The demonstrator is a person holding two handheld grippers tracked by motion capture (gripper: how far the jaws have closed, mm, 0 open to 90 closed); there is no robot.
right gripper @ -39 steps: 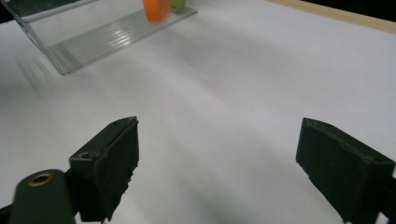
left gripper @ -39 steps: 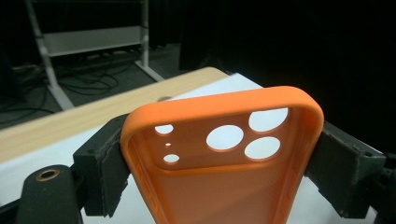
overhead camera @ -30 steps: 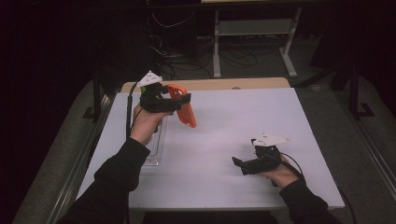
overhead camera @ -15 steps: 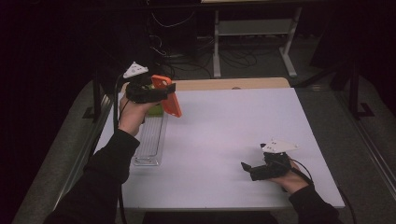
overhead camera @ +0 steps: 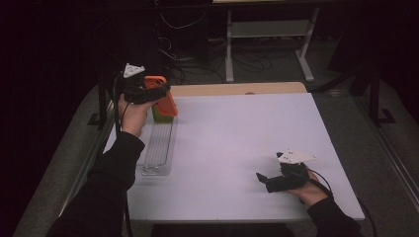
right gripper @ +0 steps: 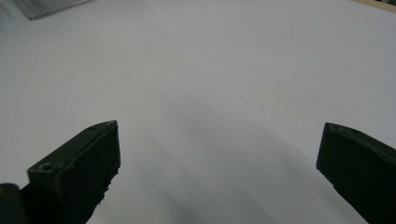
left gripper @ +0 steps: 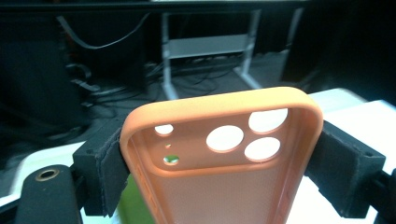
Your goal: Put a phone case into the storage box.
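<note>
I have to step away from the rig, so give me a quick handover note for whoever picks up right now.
Left gripper: shut on the orange phone case, held in the air over the far left of the white table, above the far end of the clear tray. Something green sits just behind the case.
Right gripper: open, holding nothing, low over the table's near right.
Done: case picked up.
Left: set the case down, probably in the tray; that is a guess.
</note>
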